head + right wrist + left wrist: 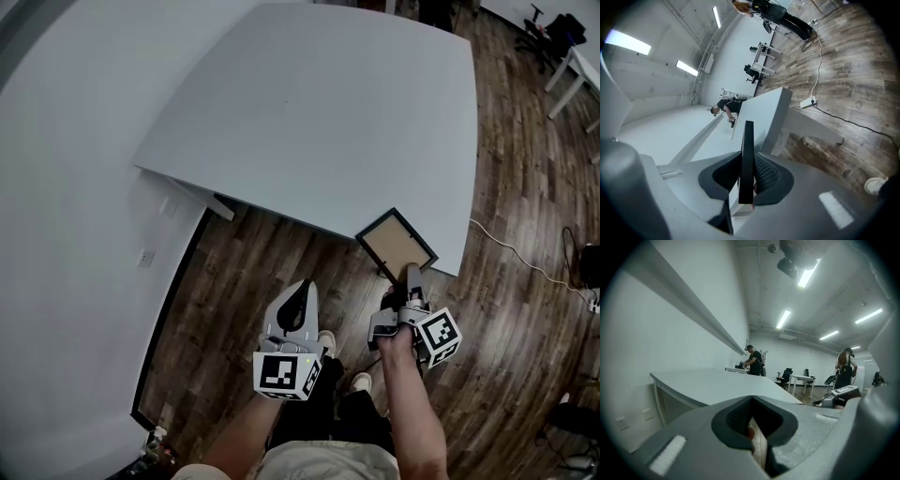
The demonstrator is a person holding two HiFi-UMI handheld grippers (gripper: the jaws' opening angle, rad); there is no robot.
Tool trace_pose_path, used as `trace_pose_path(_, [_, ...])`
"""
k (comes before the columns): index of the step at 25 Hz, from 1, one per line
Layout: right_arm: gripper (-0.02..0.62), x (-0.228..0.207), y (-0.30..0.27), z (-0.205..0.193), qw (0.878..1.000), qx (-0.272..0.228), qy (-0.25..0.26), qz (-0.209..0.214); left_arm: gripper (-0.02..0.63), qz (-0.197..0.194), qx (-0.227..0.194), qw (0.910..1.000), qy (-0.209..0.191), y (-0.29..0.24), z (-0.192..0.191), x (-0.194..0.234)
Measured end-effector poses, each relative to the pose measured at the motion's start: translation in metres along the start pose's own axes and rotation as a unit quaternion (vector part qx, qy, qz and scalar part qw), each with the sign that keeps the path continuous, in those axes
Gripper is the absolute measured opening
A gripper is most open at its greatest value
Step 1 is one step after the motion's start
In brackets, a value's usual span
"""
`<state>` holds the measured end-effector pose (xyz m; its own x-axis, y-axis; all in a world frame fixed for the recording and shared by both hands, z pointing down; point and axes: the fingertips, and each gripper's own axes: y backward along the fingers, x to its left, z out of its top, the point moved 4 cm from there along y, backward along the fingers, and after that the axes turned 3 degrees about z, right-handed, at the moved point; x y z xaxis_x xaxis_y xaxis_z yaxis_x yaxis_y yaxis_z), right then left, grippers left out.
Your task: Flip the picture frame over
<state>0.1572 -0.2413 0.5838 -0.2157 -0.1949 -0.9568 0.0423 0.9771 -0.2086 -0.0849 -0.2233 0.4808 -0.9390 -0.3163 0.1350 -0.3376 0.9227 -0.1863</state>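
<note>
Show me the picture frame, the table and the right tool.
picture frame (397,244): head view, on its brown middle panel.
table (319,122): head view, on its bare white top.
right tool (411,277): head view, at its tips, gripping the picture frame's corner.

The picture frame (395,241), in the right tool (411,273), is at the table's (309,122) near right corner.

Head view: right hand-held gripper (411,274) covers the near corner of the picture frame (397,242), so the contact spot is not visible there.
Right gripper view: frame seen edge-on only. Neither face shows, and its lower end is hidden between the jaws.
Left gripper view: standing person (753,362) and second person (845,369) are too small for detail.
</note>
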Motion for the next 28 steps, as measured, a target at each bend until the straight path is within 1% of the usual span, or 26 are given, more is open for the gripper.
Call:
trace_pose_path(8, [0.092,-0.016,-0.006,-0.014,0.999,-0.011,-0.043,0.001,0.000,-0.002,0.011,0.9999,0.002,-0.005,-0.011,0.007])
trace_pose_path(11, [0.093,-0.022,-0.007,-0.017,0.999,-0.011,-0.045,-0.013,0.000,-0.003,0.019,0.9998,0.004,-0.008,-0.016,0.006])
trace_pose_path(14, [0.094,-0.023,-0.012,-0.017,0.999,-0.012,-0.050,-0.002,0.000,-0.002,0.024,0.9997,0.007,-0.009,-0.020,0.005])
trace_pose_path(19, [0.094,-0.022,-0.020,-0.017,0.999,-0.014,-0.046,0.002,0.000,-0.004,0.026,0.9996,0.009,-0.012,-0.024,0.006])
trace_pose_path(25, [0.101,-0.021,-0.023,-0.018,0.999,-0.016,-0.043,0.009,0.000,-0.002,0.028,0.9995,0.010,-0.016,-0.020,0.006])
trace_pose_path(26, [0.109,-0.021,-0.023,-0.018,0.999,-0.017,-0.044,0.010,0.000,-0.002,0.029,0.9995,0.010,-0.016,-0.021,0.006])
trace_pose_path(28, [0.157,-0.021,-0.023,-0.017,0.999,-0.018,-0.047,0.016,0.000,-0.002,0.031,0.9995,0.010,-0.016,-0.021,0.005])
